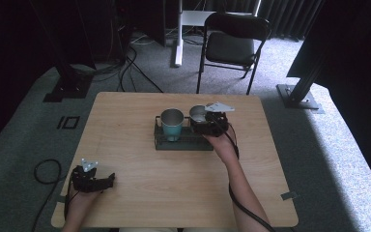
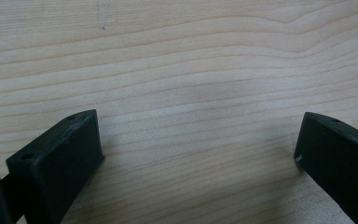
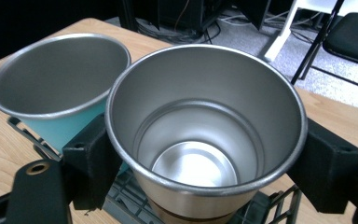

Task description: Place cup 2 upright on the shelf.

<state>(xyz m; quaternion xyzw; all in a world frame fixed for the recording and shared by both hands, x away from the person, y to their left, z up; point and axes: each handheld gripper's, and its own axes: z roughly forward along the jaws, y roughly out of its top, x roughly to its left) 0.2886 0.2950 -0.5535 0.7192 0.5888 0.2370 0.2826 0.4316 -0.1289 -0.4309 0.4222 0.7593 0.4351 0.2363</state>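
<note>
A bare steel cup (image 3: 200, 121) stands upright between the two jaws of my right gripper (image 3: 208, 158), which is shut on its sides just below the rim. Its base is over the right end of a dark wire rack (image 3: 130, 203); whether it rests there I cannot tell. Beside it a teal cup (image 3: 51, 126) with a steel inside stands in the rack. From above, the steel cup (image 1: 197, 112), teal cup (image 1: 172, 126), rack (image 1: 186, 144) and right gripper (image 1: 202, 121) sit at the table's centre. My left gripper (image 1: 107, 181) lies near the front left corner, its jaws wide open over bare wood (image 2: 198, 149).
The wooden table (image 1: 140, 193) has its front edge just behind my left hand. A black folding chair (image 1: 232, 46) stands on the grey carpet beyond the far edge. Cables (image 1: 46, 171) trail off the table's left side, and dark frame posts (image 1: 302, 79) flank the table.
</note>
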